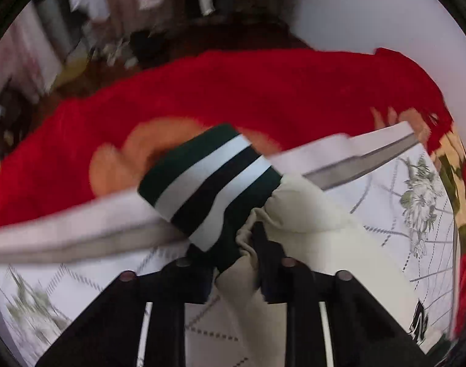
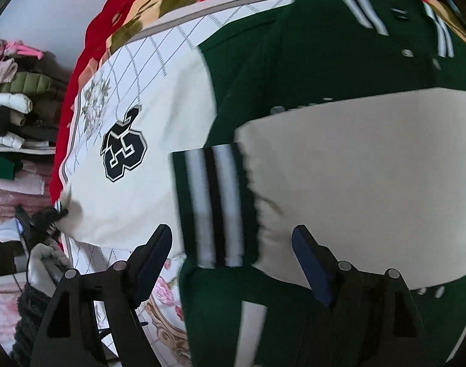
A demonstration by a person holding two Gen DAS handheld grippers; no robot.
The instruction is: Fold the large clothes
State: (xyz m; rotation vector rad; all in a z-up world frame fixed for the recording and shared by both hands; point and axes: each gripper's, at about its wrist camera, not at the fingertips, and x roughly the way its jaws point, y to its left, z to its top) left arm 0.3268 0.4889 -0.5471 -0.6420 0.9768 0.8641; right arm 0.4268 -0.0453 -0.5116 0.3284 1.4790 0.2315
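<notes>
Right in front of us, our left claw (image 1: 237, 264) is squeezed together on the jacket (image 2: 324, 70). It pinches the cream sleeve (image 1: 309, 211) just where the cloth bunches up next to the striped cuff (image 1: 211, 183). That cuff has dark green, white and black bands, and it sticks out past our claw tips.

Our right claw (image 2: 233, 260) has its two fingers (image 2: 155, 253) wide apart. Nothing is pinched in it. Another striped cuff (image 2: 214, 208) lies just past the gap between the fingers, and we cannot tell if they touch the cloth.

The jacket lies spread flat on the bed. Its body is dark green, and its sleeves are cream. One cream sleeve is folded across the green front. The other sleeve reaches out to the side and has a big black number patch (image 2: 124, 150) on it.

Under the jacket we see a white sheet (image 1: 416, 202) with grey lines and flowers. Past the sheet's edge there is a red blanket (image 1: 233, 91) with big flowers.

At the far end of the stretched sleeve, a gloved hand (image 2: 42, 263) holds our other claw. Far off, we see folded clothes stacked on a shelf (image 2: 16, 113). The rest back there is too blurry for us to tell.
</notes>
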